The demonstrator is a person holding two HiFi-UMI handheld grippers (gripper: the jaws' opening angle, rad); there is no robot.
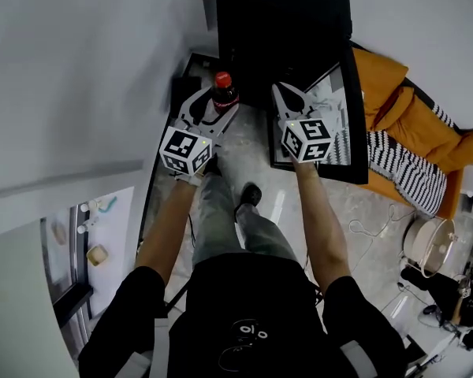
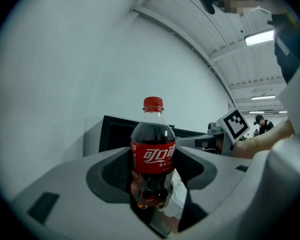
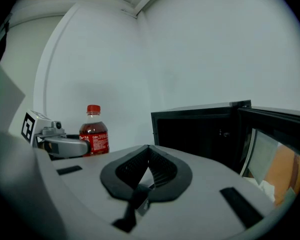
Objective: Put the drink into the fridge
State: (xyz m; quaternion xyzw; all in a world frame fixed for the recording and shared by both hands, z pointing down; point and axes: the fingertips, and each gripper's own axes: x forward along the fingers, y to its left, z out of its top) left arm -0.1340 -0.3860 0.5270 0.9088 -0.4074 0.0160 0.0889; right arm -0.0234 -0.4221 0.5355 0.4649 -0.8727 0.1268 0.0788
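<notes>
Head view, starting at the left: stretching the left forearm (image 1: 169,219) forward and nearly straight, with the left gripper (image 1: 217,107) angling slightly inward at its end. Gripping the cola bottle (image 1: 223,94) between the two jaws, spread only to the bottle's width. Pressing the dark pads against its sides at label height in the left gripper view, cola bottle (image 2: 153,154) centred there. Holding it upright, long axis vertical, red cap on top and facing the head camera, just in front of the left front corner of the black fridge (image 1: 284,22).

Moving right: extending the right forearm (image 1: 319,211) forward alongside, with the right gripper (image 1: 279,93) pointing at the fridge front. Pinching those jaws fully together on nothing, tips meeting in the right gripper view (image 3: 149,149).

Further right: standing open, the fridge door (image 1: 355,144), hinged on the right side. Lying beyond it at the far right, an orange cushion (image 1: 402,109).

Showing only darkness inside the fridge (image 3: 200,134), so leaving its shelves impossible to make out. Cutting off the fridge top at the upper edge of the head view. Hiding the lower part of the bottle behind the left gripper in the right gripper view.
</notes>
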